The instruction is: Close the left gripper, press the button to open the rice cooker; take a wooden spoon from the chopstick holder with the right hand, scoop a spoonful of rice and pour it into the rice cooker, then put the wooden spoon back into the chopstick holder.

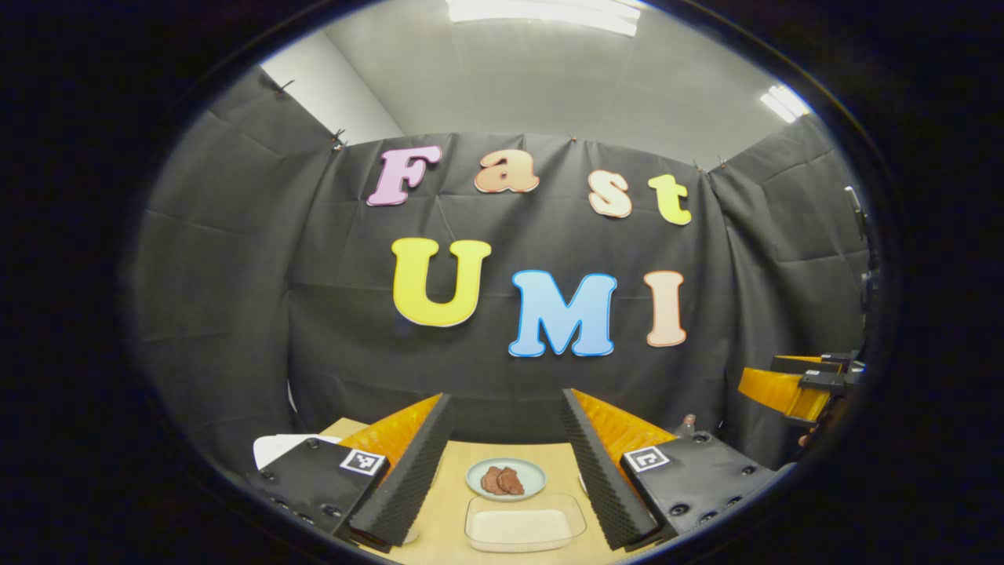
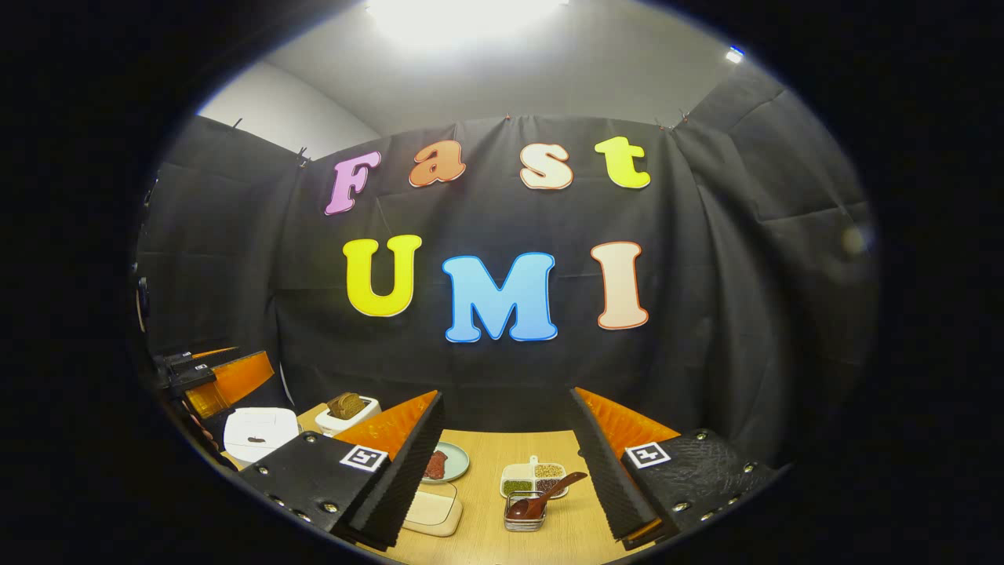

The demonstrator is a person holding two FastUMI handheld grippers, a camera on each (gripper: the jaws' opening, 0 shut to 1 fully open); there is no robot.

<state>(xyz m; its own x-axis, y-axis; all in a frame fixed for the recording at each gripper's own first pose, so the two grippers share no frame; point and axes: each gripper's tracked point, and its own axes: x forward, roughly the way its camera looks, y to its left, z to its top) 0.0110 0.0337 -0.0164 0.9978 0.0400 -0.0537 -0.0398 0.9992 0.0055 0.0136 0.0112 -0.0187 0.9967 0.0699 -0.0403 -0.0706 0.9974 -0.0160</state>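
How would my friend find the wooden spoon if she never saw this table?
Start at the light wooden table in the right gripper view and find the small clear glass holder near its front edge. The dark brown wooden spoon rests in it, handle slanting up-right over the white four-part dish of grains. Nothing else there has a long handle.

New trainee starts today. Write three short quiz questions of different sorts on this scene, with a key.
1. True or false: the wooden spoon stands in its holder.
2. What lies on the round plate? A) pieces of meat B) noodles C) fruit
3. Fill in: the rice cooker's lid is ____.

Key: 1 true. 2 A. 3 shut. Both the left gripper and the right gripper are open and hold nothing.
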